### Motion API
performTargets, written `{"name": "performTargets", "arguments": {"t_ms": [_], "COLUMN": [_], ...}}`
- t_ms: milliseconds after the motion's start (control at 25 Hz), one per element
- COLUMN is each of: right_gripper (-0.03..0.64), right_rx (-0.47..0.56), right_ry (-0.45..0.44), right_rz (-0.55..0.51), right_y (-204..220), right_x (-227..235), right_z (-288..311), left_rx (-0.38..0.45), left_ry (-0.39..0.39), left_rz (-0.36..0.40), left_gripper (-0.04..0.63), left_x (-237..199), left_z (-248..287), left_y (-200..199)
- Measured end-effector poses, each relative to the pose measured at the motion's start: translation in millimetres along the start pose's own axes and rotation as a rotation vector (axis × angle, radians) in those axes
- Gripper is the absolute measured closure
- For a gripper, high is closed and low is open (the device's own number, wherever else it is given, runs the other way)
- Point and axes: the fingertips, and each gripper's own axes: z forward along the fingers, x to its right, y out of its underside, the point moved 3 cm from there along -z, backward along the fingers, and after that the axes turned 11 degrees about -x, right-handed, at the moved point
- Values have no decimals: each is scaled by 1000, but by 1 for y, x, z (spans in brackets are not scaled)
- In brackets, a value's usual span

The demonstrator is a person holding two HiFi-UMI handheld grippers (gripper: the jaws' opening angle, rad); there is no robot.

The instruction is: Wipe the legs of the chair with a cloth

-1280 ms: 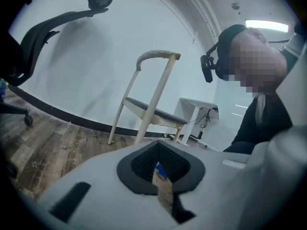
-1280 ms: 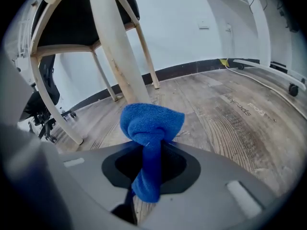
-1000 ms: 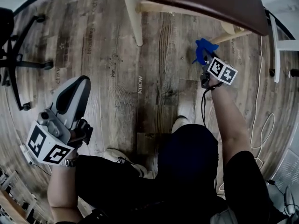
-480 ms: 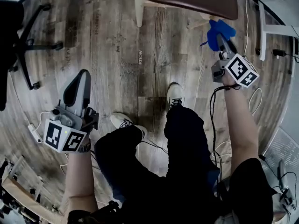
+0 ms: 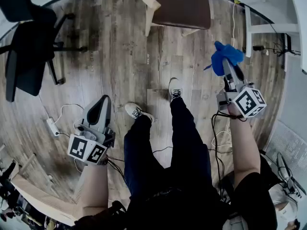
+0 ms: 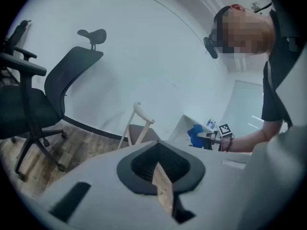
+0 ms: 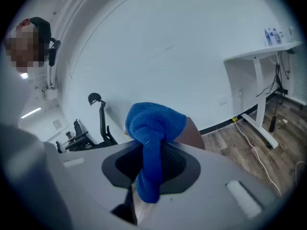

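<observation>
Right gripper point(image 5: 227, 69) is clamped tight on the blue cloth point(image 5: 224, 56), which bunches up past the jaws, clear of the chair point(image 5: 180, 6) standing ahead of my feet. Left gripper point(image 5: 100, 105) hangs at my other side over the wood floor point(image 5: 120, 56), jaws pressed together on nothing.

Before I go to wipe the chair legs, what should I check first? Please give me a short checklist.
1. Cloth held: ok, the right gripper is shut on the blue cloth.
2. Cloth on a chair leg: not ok, it is apart from the chair.
3. Left gripper free: ok, jaws together, nothing between.
4. Legs already clean: cannot tell.
5. White cable out of the way: ok, it lies left of the shoes.
</observation>
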Motion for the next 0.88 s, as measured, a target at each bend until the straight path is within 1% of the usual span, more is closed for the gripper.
{"name": "performTargets", "arguments": {"t_ms": [80, 200, 320, 440, 520, 640, 760, 880], "right_gripper": [531, 531, 531, 531, 531, 531, 531, 531], "right_rx": [27, 88, 127, 120, 115, 132, 126, 114], "right_ry": [-47, -111, -162, -189, -211, -248, -287, -323], "right_rz": [-4, 6, 9, -16, -31, -36, -46, -92], "right_y": [-18, -39, -50, -48, -44, -42, -33, -28], "right_x": [-48, -118, -178, -220, -238, -251, -257, -255], "right_z": [-35, -85, -134, -182, -207, -237, -275, -313], "left_rx": [16, 25, -11, -38, -36, -6, 13, 29], "left_ry": [25, 66, 130, 182, 201, 213, 209, 203], "left_rz": [8, 42, 61, 86, 108, 137, 122, 97], "left_gripper": [591, 591, 591, 591, 591, 591, 591, 591], "left_x": [26, 61, 92, 125, 146, 174, 208, 245], "left_z": [-29, -68, -100, -130, -144, -155, -166, -168], "left_y": [-20, -47, -64, -72, -74, -78, -70, -61]}}
